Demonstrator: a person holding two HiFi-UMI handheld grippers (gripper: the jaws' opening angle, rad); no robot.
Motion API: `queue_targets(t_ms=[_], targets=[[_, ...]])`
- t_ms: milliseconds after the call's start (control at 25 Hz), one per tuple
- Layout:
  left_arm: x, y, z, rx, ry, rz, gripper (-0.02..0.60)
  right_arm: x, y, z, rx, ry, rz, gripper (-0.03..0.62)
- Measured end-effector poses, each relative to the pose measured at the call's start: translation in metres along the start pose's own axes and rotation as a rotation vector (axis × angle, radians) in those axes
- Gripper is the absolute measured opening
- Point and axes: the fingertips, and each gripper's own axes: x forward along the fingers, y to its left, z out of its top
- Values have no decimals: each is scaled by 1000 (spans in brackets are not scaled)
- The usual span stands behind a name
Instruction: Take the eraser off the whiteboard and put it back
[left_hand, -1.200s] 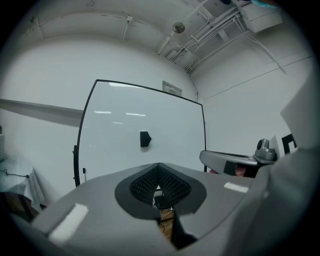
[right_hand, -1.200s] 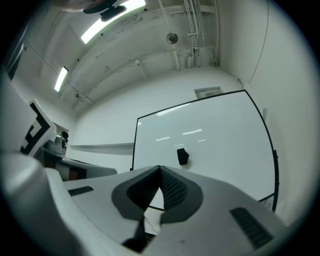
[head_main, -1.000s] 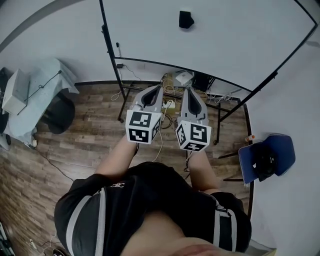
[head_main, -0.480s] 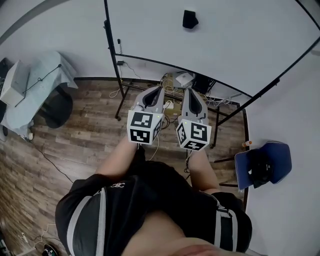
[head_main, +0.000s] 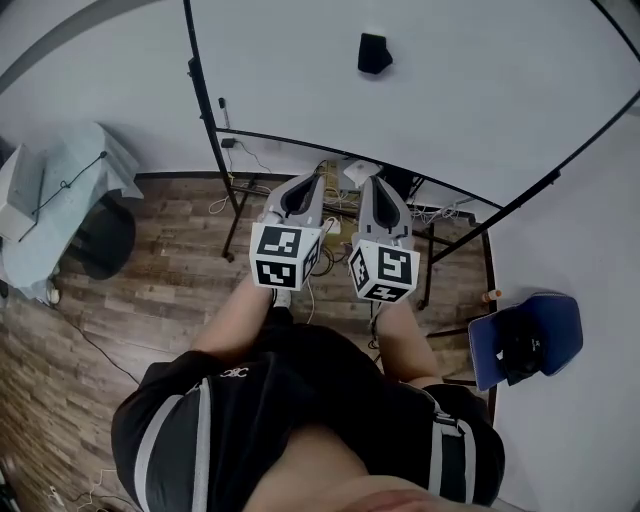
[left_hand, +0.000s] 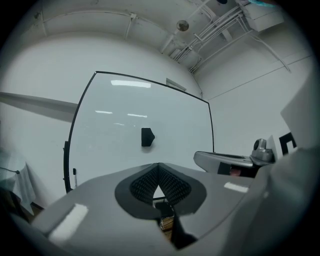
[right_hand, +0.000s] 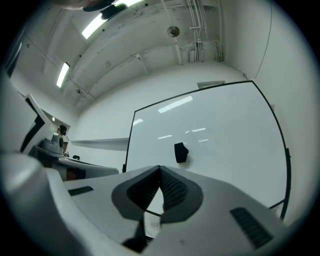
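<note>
Eraser: the black eraser (head_main: 374, 53) sat stuck on the whiteboard (head_main: 480, 90), well ahead of both grippers.
Left gripper (left_hand: 158, 175): jaws clenched on nothing.
Right gripper (right_hand: 160, 172): jaws clenched, likewise empty.
Change: in the last second I had carried both grippers side by side toward the board, and its frame shifted in the head view.
Meaning: approach only, by my reading; the jaws would have to part before the eraser could come off.

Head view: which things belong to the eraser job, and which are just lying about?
Job:
eraser, stuck on the whiteboard
left gripper and right gripper, both shut, empty

Lying about:
blue chair
cloth-covered table
</note>
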Motion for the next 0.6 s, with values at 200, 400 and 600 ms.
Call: queue_targets(t_ms=[200,400,600], targets=[[46,22,3,7,15,-22,8,47,-19,-9,3,10,-34,3],[87,47,7,10,25,-46,8,94,-30,-12,2,13,-61,3],[126,77,14,15,28,-78,8,142,-34,-14,-9,13,-89,3]])
